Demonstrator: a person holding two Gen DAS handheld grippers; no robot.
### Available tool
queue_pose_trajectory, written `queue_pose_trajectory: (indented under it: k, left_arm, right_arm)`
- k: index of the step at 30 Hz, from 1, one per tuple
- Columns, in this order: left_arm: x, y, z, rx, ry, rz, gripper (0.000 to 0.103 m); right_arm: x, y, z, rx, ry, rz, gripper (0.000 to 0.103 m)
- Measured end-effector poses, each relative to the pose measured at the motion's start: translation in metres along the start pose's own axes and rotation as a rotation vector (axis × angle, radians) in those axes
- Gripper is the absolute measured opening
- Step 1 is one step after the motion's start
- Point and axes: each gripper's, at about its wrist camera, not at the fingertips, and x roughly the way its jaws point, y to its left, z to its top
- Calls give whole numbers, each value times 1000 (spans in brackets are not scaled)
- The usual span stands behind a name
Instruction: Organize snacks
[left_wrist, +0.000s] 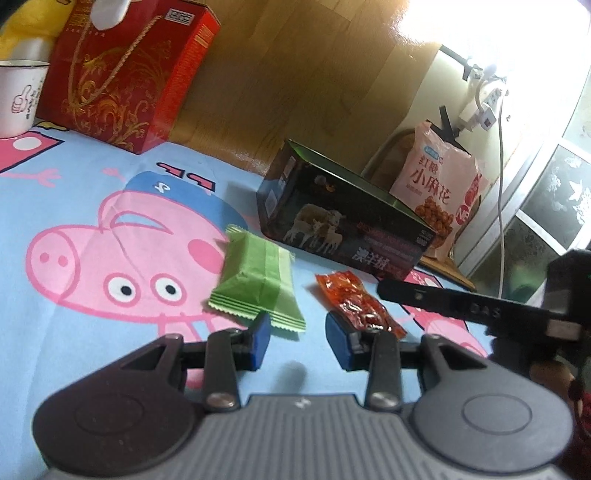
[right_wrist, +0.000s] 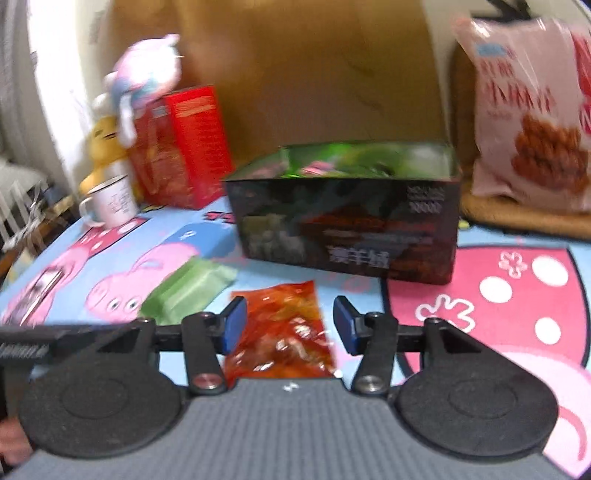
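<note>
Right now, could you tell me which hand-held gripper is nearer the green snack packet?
Left. The left hand-held gripper has its left pad beside the green snack packet; the right hand-held gripper straddles the orange packet.

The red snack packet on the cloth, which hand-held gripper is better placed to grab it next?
Right. The right hand-held gripper already has the red snack packet lying between its open jaws. The left hand-held gripper stands open over bare cloth, the packet beside it.
</note>
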Motion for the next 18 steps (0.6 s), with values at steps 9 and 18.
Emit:
queue_pose_trajectory:
  k: [9, 18]
  left_arm:
    - [-16, 19, 7, -115, -148, 115, 43]
    - [-16, 53, 14, -317, -146, 123, 44]
  right_arm:
    - [23, 50, 12, -79, 7, 119, 54]
    - [83, 94, 24, -317, 145, 164, 86]
